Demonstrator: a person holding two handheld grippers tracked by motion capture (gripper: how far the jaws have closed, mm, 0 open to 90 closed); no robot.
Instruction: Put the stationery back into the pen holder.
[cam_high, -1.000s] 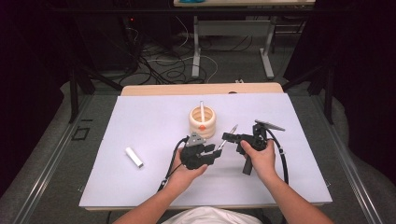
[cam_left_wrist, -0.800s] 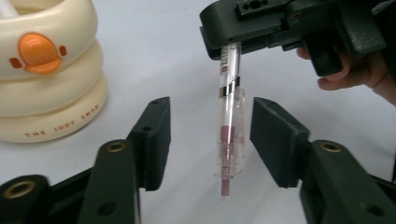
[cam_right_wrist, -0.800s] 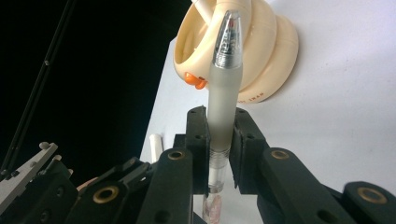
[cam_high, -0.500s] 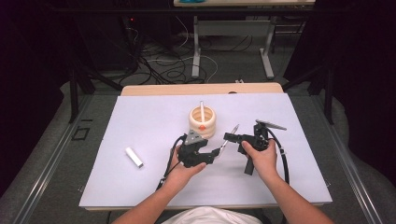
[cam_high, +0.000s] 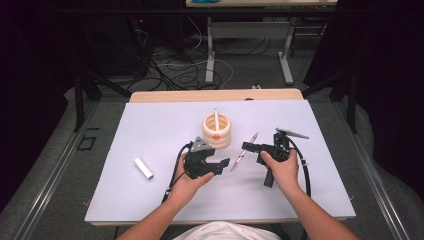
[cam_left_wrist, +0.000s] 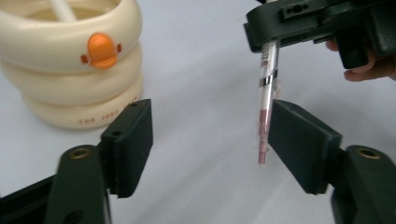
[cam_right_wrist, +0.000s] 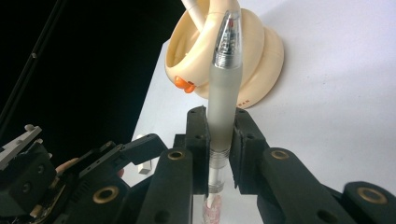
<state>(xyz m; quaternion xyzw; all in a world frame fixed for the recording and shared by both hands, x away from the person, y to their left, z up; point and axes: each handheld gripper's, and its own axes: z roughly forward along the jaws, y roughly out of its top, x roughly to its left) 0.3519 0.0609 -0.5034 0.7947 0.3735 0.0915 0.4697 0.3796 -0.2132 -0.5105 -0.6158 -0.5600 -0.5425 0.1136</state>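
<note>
Risk: left claw (cam_left_wrist: 205, 140), jaws wide apart and empty, closes off-centre on the pen (cam_left_wrist: 266, 98) and levers it askew in the right claw (cam_right_wrist: 219, 140), which clamps its barrel above the surface (cam_high: 150, 130). Pen: slim, translucent frosted grip, pinkish tip, beside the cream ringed holder (cam_high: 216, 131). White cap (cam_high: 143, 168) lies well apart.

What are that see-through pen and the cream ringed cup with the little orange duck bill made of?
The pen looks like plastic: a frosted, translucent barrel, clear at the end, with its inner parts showing through. The cup seems to be glossy plastic or glazed ceramic; its smooth cream rings catch soft highlights, and I can't tell which. The right gripper clamps the pen between matte black jaws, probably plastic.
</note>
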